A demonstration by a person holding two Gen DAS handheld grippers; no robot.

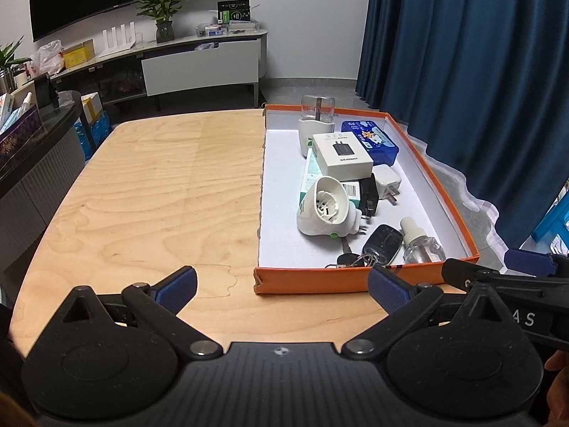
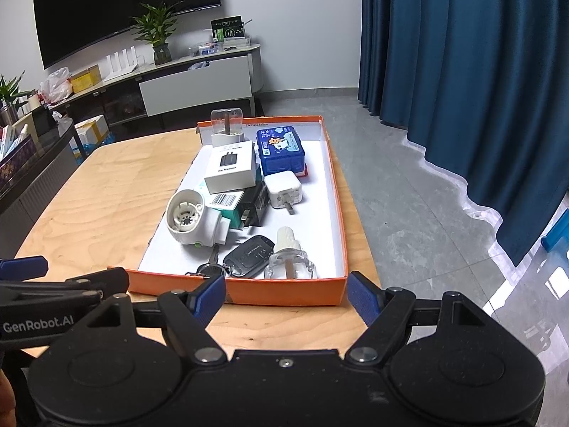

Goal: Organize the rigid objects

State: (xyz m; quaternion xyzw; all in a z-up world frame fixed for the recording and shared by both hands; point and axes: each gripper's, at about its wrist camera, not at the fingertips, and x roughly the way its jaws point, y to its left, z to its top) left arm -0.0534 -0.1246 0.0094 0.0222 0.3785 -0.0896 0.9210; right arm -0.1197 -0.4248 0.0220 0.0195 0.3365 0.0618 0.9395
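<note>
Rigid objects piled in an orange box (image 1: 435, 185) on the table (image 1: 149, 185), both tools spread and empty.

Left wrist view: the left tool (image 1: 281, 284) hovers over bare wood, the box ahead and to its right, long axis running away from it. Inside lie a white plug-in heater (image 1: 325, 210), a white carton (image 1: 343, 154), a blue tin (image 1: 371, 138), a key fob (image 1: 382, 243) and a clear bottle (image 1: 421, 242).
Right wrist view: the right tool (image 2: 286, 297) faces the box's near wall head-on, bottle (image 2: 290, 258) and fob (image 2: 250, 256) just beyond; this hand looks nearer.
</note>
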